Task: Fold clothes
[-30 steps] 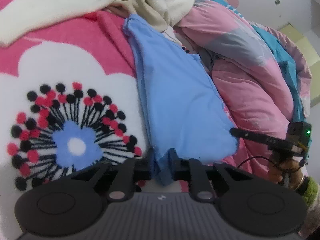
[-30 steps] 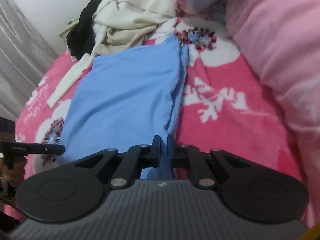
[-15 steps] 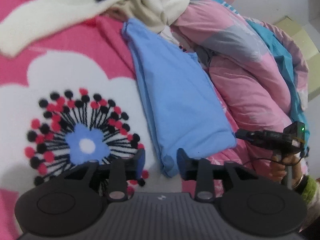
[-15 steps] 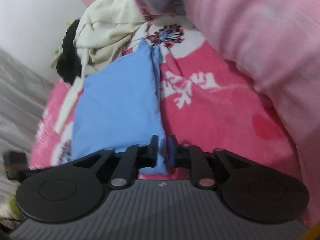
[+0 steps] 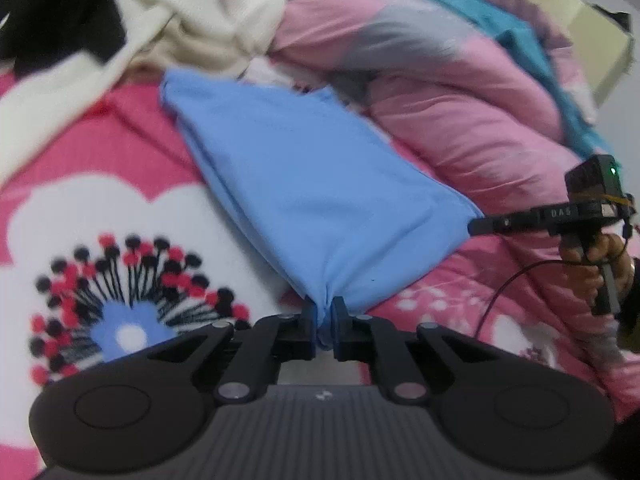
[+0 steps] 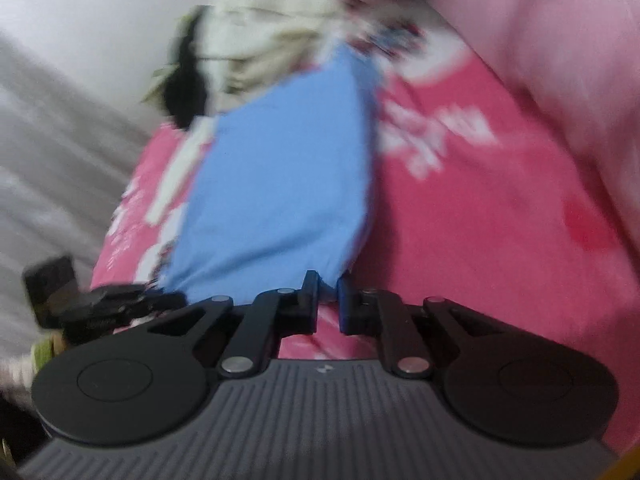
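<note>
Left claw: my left claw (image 5: 324,322) sits at the bottom centre of its own view, jaws pinched tight on a bunched corner of the shirt (image 5: 316,192).
Right claw: in its own view my right claw (image 6: 328,300) is at the bottom centre, jaws close together with blue cloth between the tips, so it grips another corner of the shirt (image 6: 280,184); this view is blurred.
Right claw, seen from the left: a thin black bar at the right edge of the frame, its tip (image 5: 474,227) touching the shirt's right corner.
Hand: a hand (image 5: 600,258) wraps the right claw's handle at the far right; a black cable loops below it.
Shirt: light blue, smooth, filling the middle of the left view, stretched between my two claws, narrowing toward the upper left.
Blanket: a pink blanket (image 5: 132,132) with a large white flower lies under the shirt; a ring of black and red dots around a blue centre shows at the lower left.
Quilt: a puffy pink quilt (image 5: 460,120) with grey and teal patches fills the upper right, just beside the shirt.
Other clothes: a cream garment (image 5: 200,20) and a black one (image 5: 52,12) are heaped at the upper left, beyond the shirt's far end.
</note>
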{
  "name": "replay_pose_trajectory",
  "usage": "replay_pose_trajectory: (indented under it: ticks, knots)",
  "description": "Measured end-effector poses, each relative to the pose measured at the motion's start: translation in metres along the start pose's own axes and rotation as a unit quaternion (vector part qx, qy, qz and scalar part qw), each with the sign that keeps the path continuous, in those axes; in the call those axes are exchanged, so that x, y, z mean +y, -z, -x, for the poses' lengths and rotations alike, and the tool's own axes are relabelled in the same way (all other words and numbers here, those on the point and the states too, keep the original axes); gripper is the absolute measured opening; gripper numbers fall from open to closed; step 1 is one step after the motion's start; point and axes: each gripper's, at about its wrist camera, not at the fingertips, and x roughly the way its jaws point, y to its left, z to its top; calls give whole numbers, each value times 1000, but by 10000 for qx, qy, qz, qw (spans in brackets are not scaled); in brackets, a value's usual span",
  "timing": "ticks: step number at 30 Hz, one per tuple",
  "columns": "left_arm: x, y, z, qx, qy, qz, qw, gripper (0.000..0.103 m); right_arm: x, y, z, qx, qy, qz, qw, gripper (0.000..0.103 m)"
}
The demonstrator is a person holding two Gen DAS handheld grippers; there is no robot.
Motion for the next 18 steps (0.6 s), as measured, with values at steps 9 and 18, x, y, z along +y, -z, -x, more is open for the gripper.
replay_pose_trajectory:
  ticks: [9,18]
  knots:
    - [7,9,-4,775,-106,-466,9958,16,-10,8,-10,696,589,246,9955,9]
    - [-2,-2,23,128,-179,-374,9991,35,67,10,12,-292,955,2320,9676,12]
